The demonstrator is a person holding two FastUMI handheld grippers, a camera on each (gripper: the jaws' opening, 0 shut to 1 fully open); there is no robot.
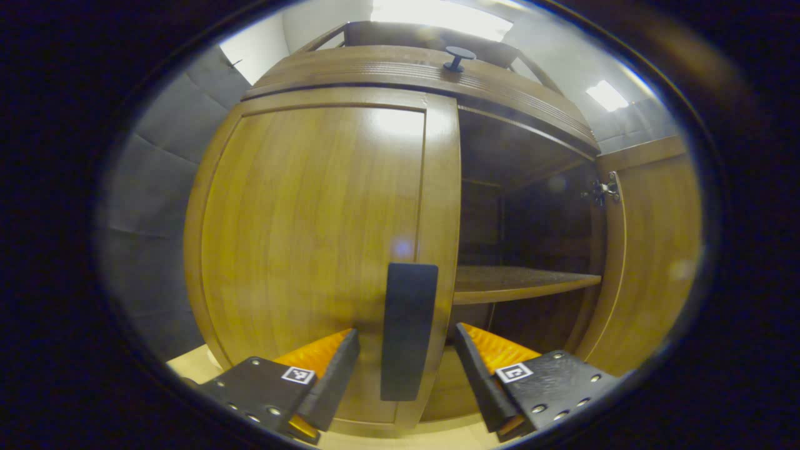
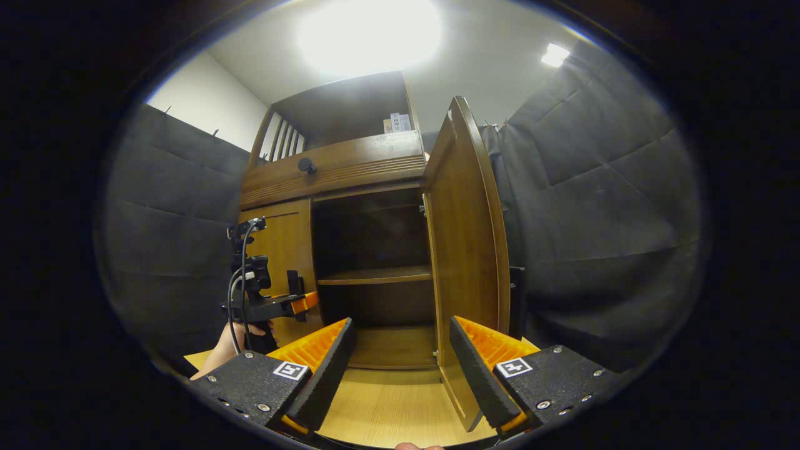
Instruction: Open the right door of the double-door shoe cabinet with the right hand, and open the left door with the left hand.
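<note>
My left hand-held gripper (image 1: 406, 350) is spread wide, fingers either side of the left door handle (image 1: 409, 331), a dark vertical bar. Neither finger presses on it; there's a gap on both sides. That handle sits at the inner edge of the left door (image 1: 312, 250), which is closed flush against the shoe cabinet (image 1: 412, 72).

In the left gripper view the right half of the cabinet is open: dark interior, one shelf (image 1: 519, 282) across the middle, right door (image 1: 650, 250) swung out with a hinge (image 1: 603, 189) showing at its top inner edge. A small dark knob (image 1: 459, 58) sits on the drawer band above the doors.

My right hand-held gripper (image 2: 400, 362) is also spread wide, holding nothing, touching nothing I can see. It hangs in front of the open compartment, over the light wood surface (image 2: 387, 406). In the right gripper view the right door (image 2: 465, 250) stands wide open, edge-on toward the camera, just beside my right finger (image 2: 481, 369), with its handle (image 2: 516, 300) partly visible behind it. The left hand-held gripper (image 2: 300, 304) shows farther off at the left door (image 2: 281, 250), a hand (image 2: 234, 344) holding it, cable looping down from its mount.
</note>
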